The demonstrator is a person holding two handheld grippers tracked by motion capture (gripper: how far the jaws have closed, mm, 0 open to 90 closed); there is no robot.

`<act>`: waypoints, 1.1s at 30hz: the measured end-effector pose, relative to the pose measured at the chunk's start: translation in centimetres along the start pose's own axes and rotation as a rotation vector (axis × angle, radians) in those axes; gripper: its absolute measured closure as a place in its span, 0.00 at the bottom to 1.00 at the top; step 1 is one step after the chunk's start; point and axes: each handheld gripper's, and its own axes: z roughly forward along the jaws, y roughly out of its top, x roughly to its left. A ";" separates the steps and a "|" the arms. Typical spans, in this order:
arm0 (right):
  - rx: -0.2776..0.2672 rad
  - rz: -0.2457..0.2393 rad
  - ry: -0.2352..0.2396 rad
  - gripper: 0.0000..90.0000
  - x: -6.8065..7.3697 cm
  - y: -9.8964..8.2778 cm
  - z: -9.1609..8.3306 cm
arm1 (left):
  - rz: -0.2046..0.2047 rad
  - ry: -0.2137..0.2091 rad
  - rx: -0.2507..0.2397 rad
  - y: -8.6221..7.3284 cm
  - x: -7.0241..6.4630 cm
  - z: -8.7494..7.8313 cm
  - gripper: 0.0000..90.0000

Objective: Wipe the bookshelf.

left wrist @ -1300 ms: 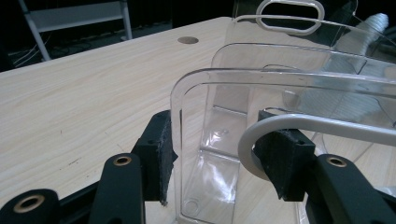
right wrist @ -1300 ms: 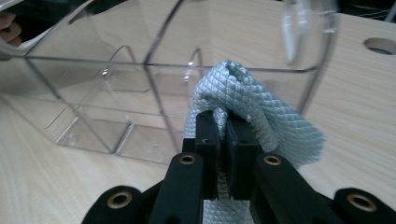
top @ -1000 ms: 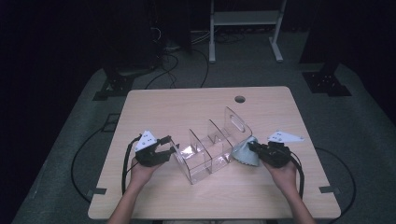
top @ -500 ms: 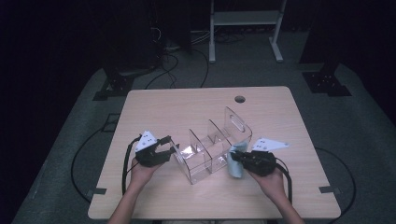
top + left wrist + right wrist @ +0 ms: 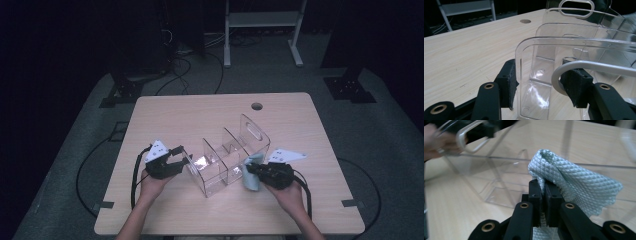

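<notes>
Moved in from the table's right side since a second ago: right gripper point(image 5: 254, 172), now pressed close to the near right wall of the clear organizer point(image 5: 227, 160), with its cloth point(image 5: 251, 177) brought along. Left gripper point(image 5: 182, 159) unmoved at the organizer's left end.

Clear organizer: transparent hard plastic, glossy, with rounded upper corners, upright divider walls forming compartments, and an oval handle cutout point(image 5: 576, 5) in the tall far wall. Standing near the middle of the pale wood-grain table point(image 5: 200, 112), slightly toward the front edge, set at an angle.

Left gripper point(image 5: 539, 81): black jaws with rough dark pads clamped on the organizer's end wall, one pad outside, the other inside, alongside a curved grey-white bar point(image 5: 584, 66) of unclear origin.

Right gripper point(image 5: 543, 192): jaws pinched tight on a fold of cloth point(image 5: 571, 182). Cloth pale blue-green, soft, with a woven diamond texture, bunched above the jaws and draping to one side, touching the organizer's outer wall.

Small round hole point(image 5: 257, 106) in the tabletop near the far edge.
</notes>
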 end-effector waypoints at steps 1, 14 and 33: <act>0.010 -0.022 0.002 0.94 0.4 0.0 0.3 | 0.000 0.001 0.000 0.0 0.0 0.0 0.52; 0.003 0.019 -0.044 0.94 -0.8 -0.4 0.0 | -0.010 -0.007 -0.004 0.0 -0.1 0.1 0.52; 0.030 -0.007 -0.022 0.94 0.0 -0.3 0.7 | -0.015 -0.021 -0.008 0.0 -0.2 0.1 0.52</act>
